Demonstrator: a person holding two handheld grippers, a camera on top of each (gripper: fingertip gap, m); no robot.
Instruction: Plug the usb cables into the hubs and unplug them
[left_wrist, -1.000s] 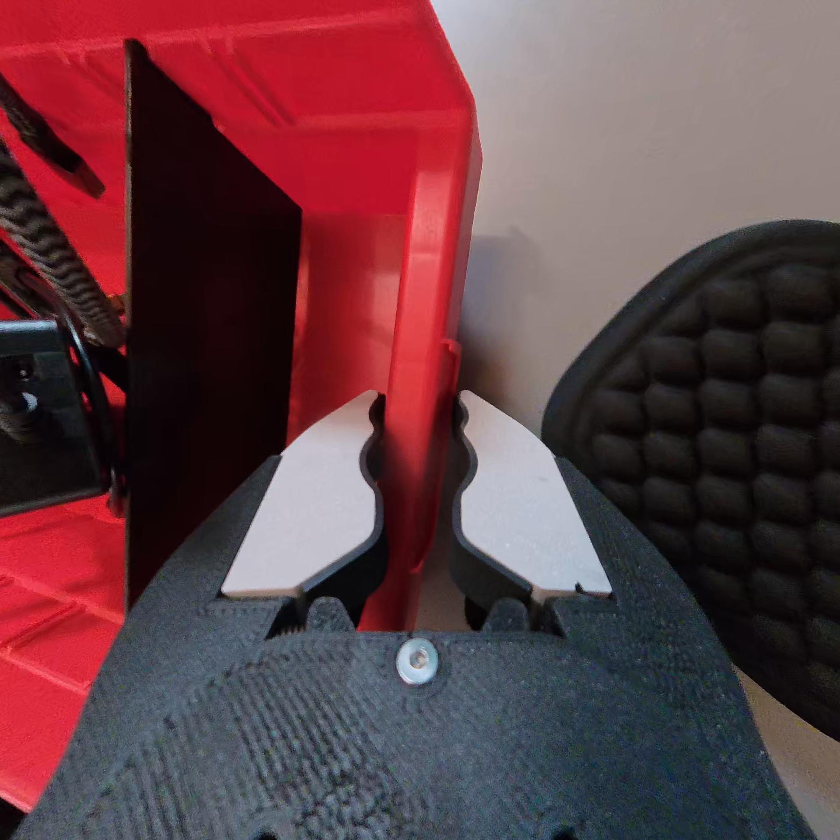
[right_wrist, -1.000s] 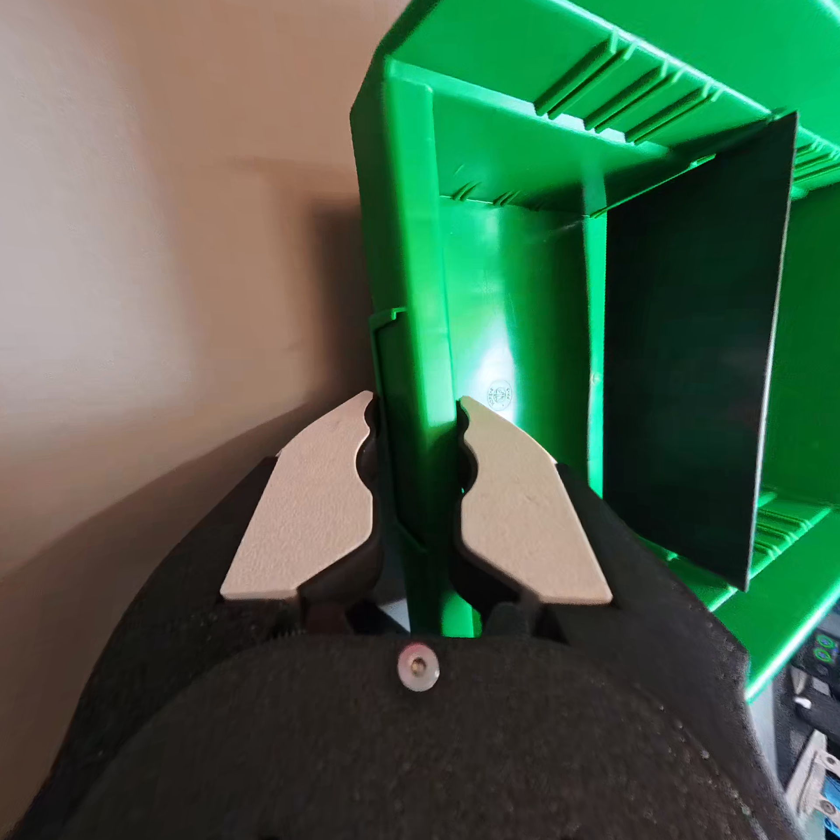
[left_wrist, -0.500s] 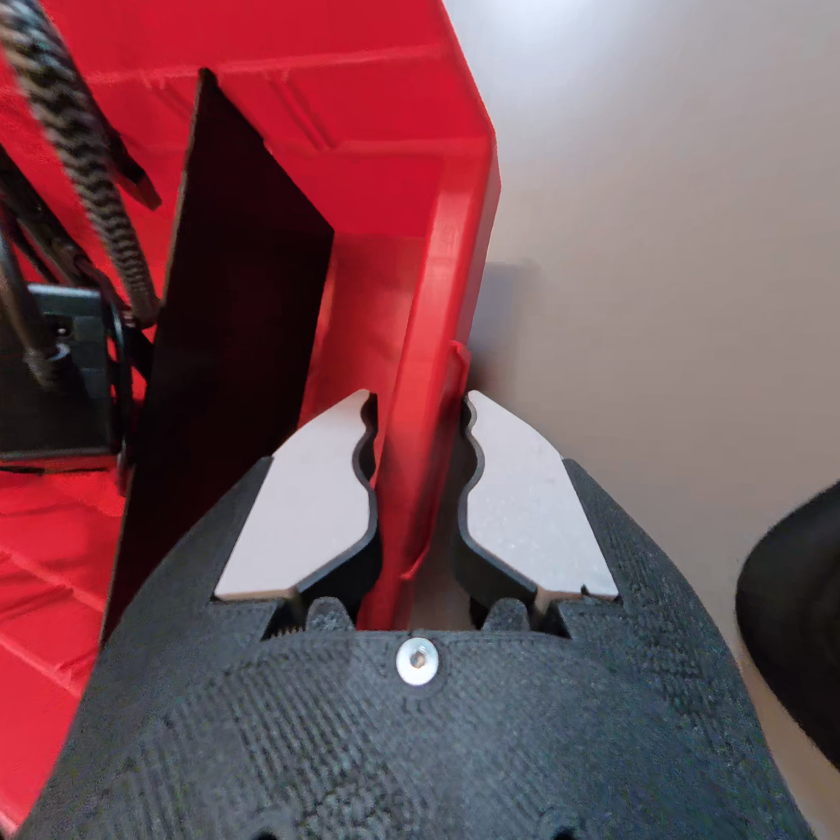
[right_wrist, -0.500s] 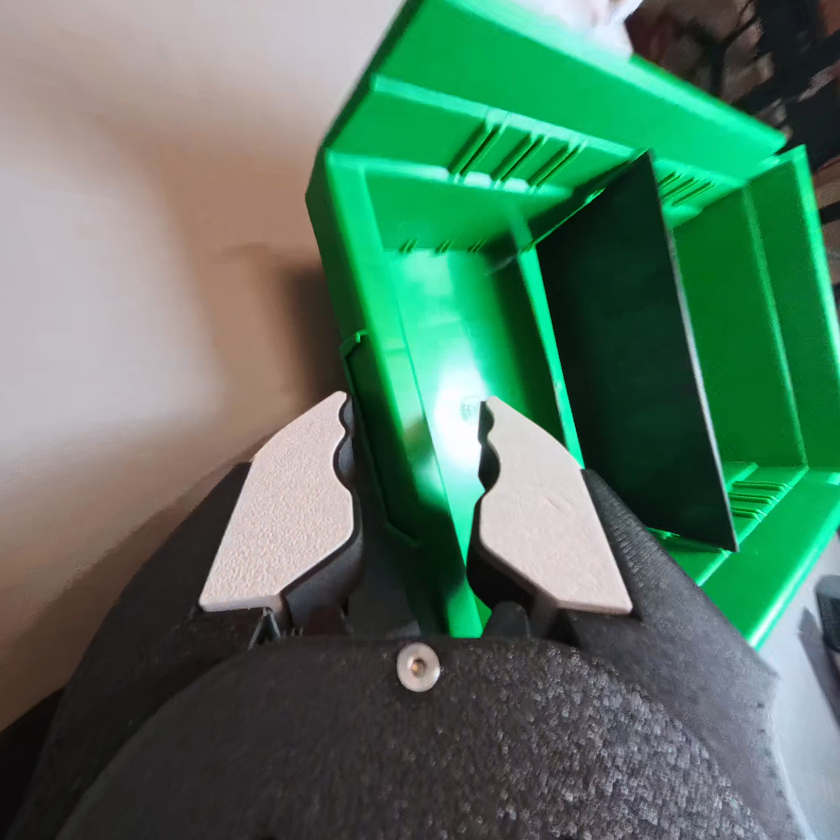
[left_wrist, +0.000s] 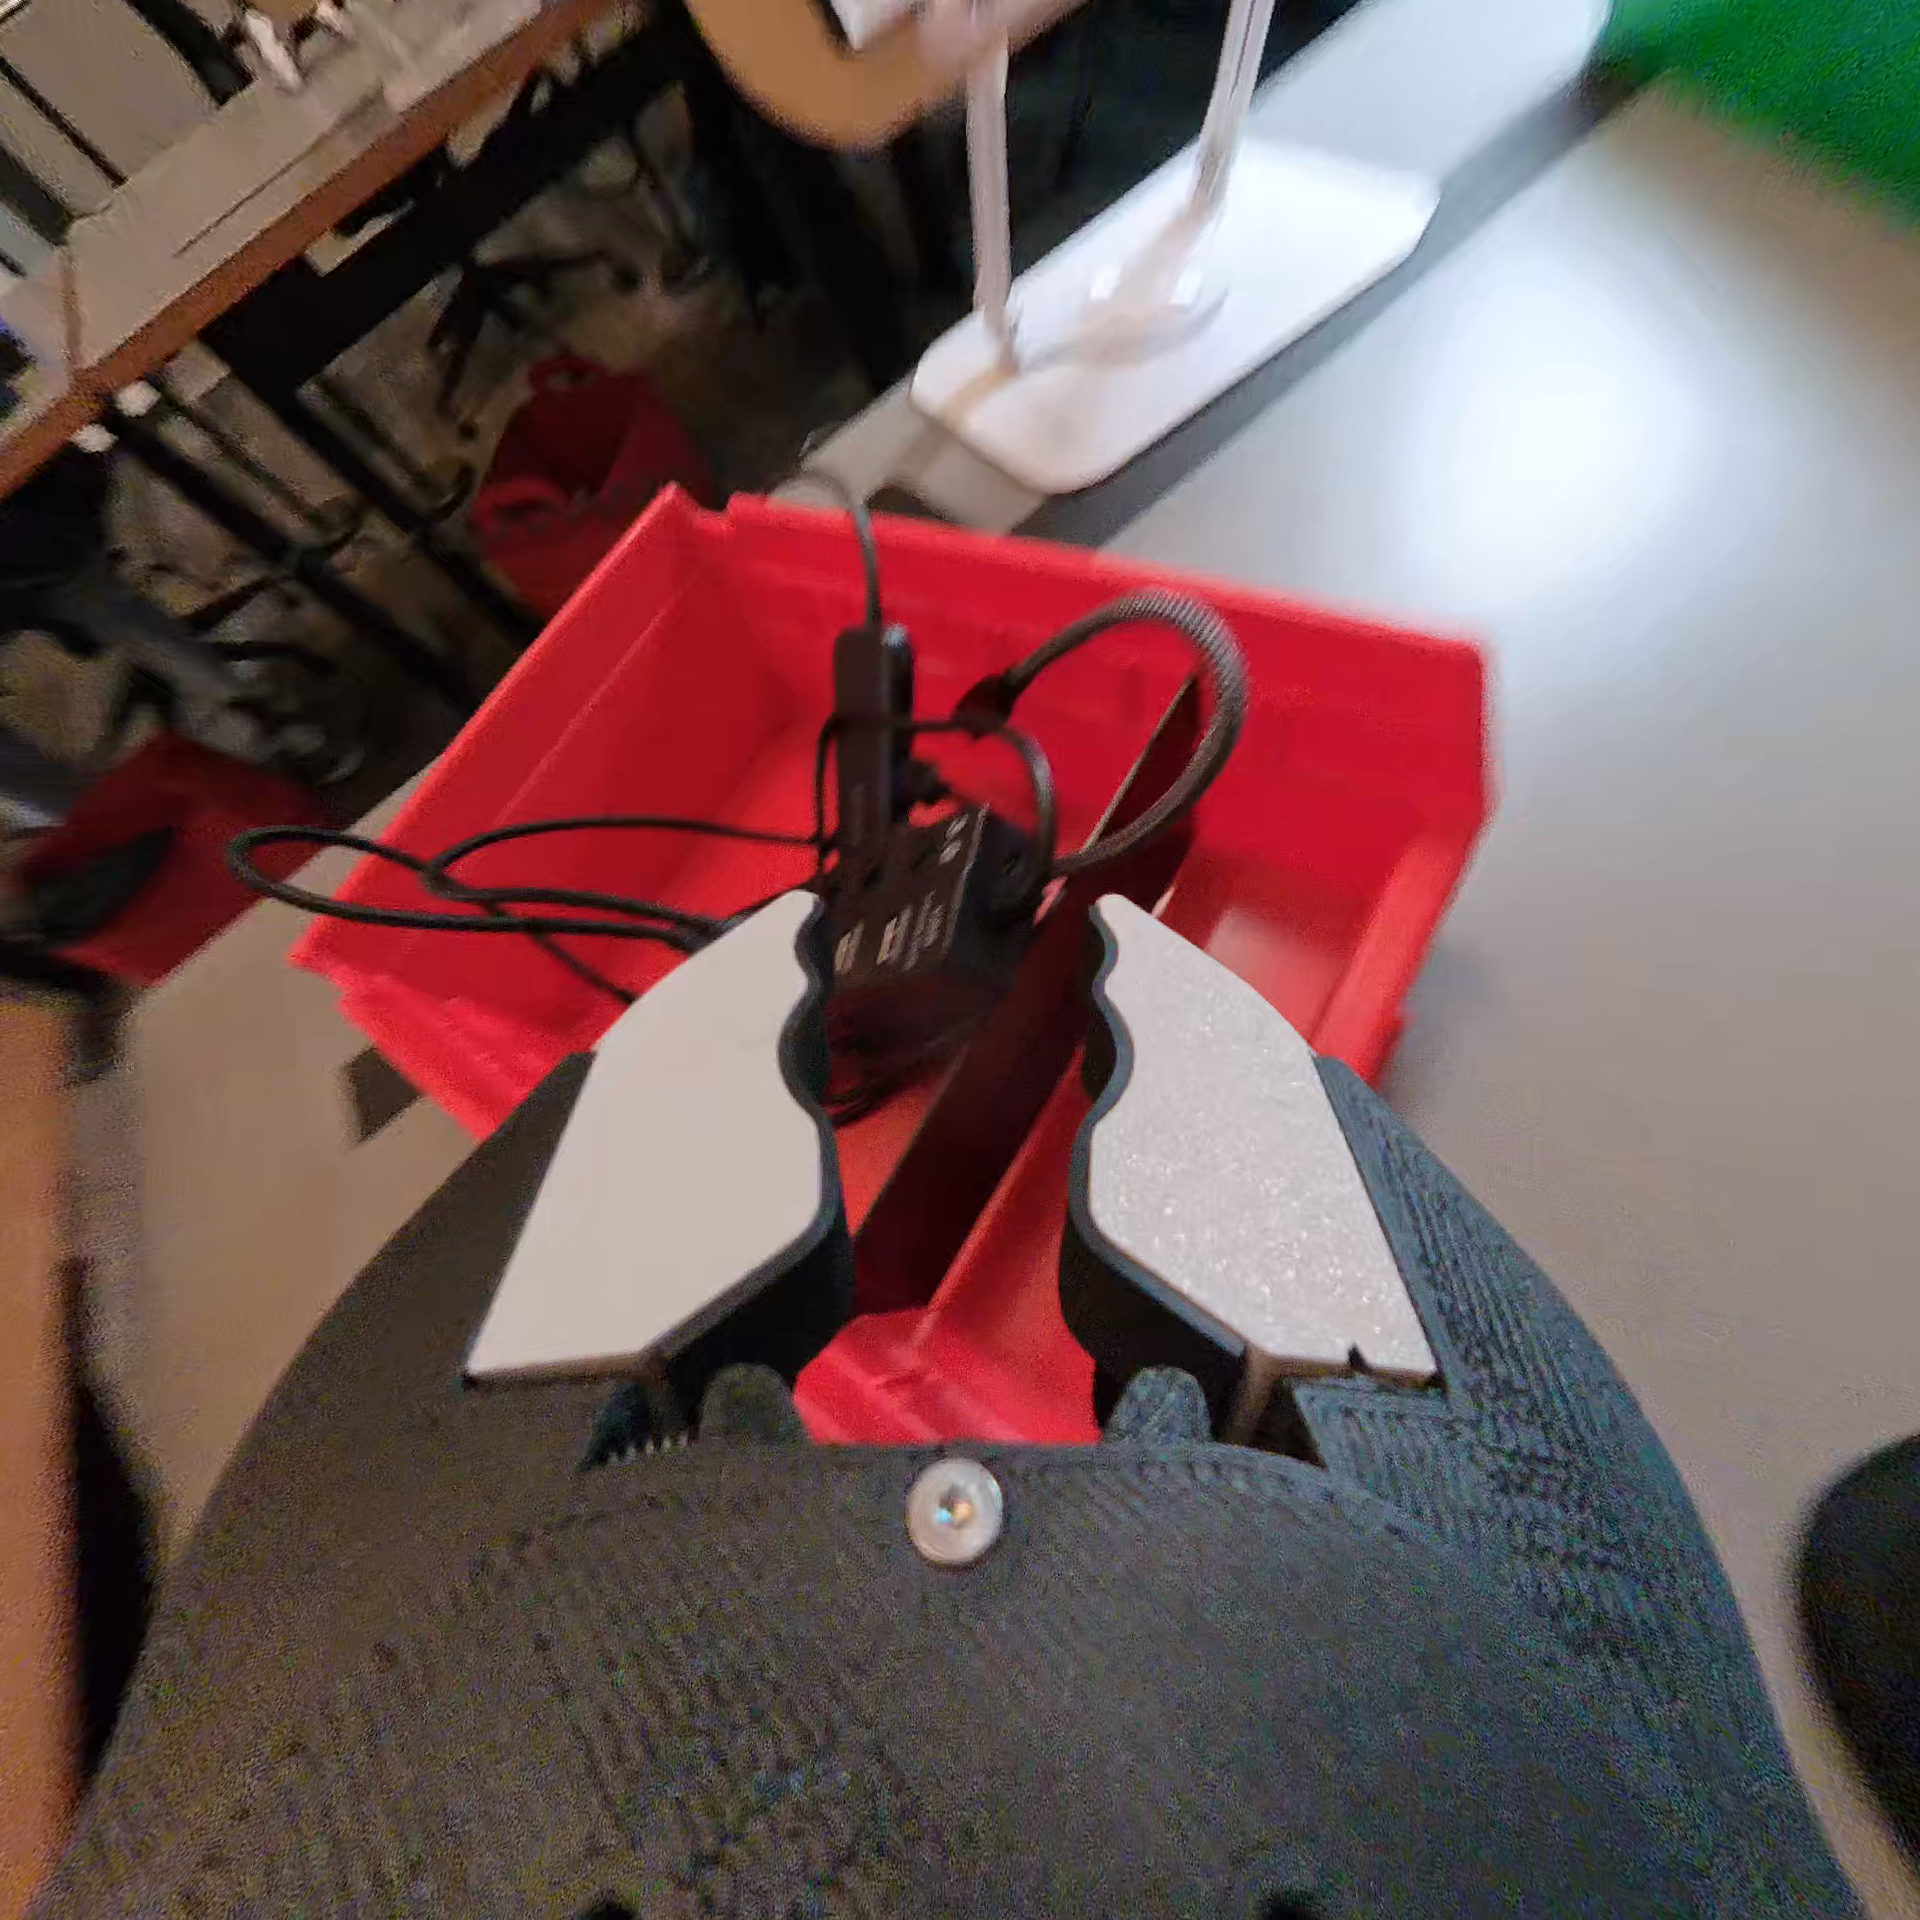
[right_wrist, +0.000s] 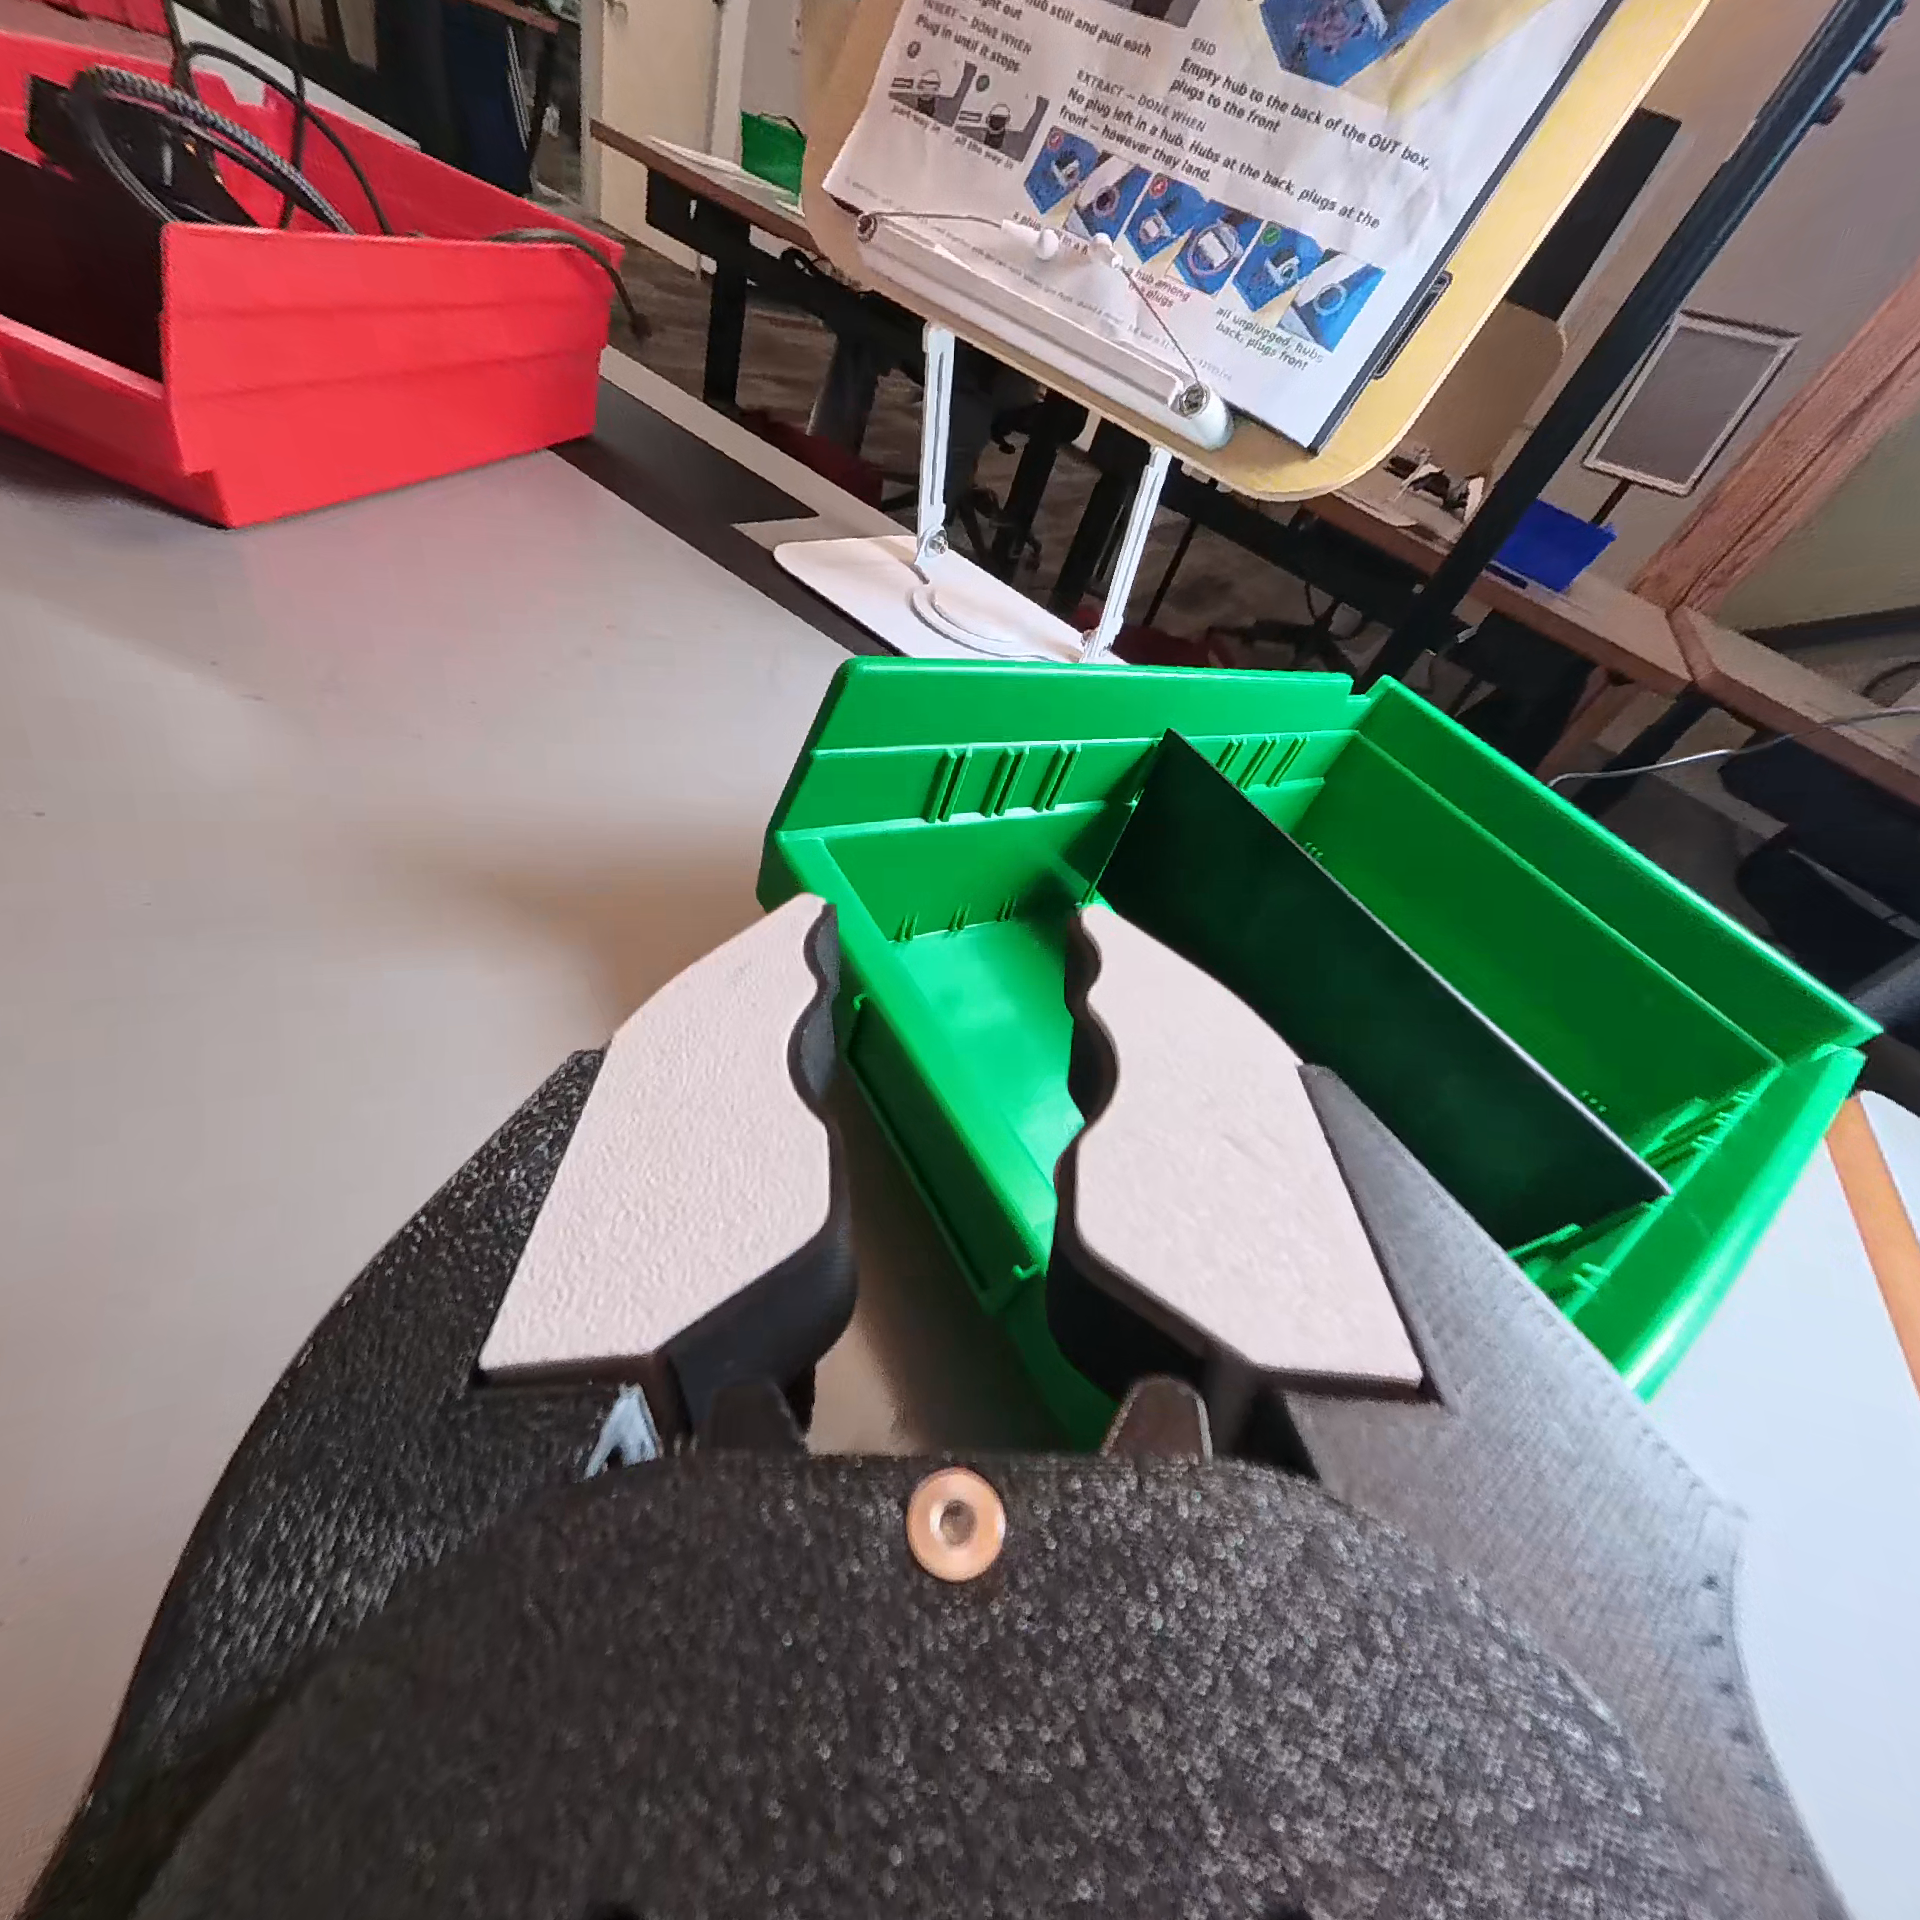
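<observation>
The grey table (right_wrist: 312, 790) carries two bins. The red bin (left_wrist: 1340, 790) sits toward the far left edge; a black divider (left_wrist: 977, 1122) splits it, and a black hub (left_wrist: 914, 914) lies in it with thin black cables (left_wrist: 499, 904) and a braided cable (left_wrist: 1216, 675) looped above and over its rim. The green bin (right_wrist: 1558, 883) sits near the far edge on the right, just in front of a white stand (right_wrist: 935, 582) holding an instruction sheet (right_wrist: 1195, 135); only a black divider (right_wrist: 1351, 987) shows inside it.

The left gripper (left_wrist: 951, 925) is raised above the red bin's near wall, tilted down, jaws apart and empty. The right gripper (right_wrist: 951, 925) straddles the green bin's near-left wall with a gap on both sides.

A second ago each gripper was clamped on its bin's wall; both have since let go and pulled back.
</observation>
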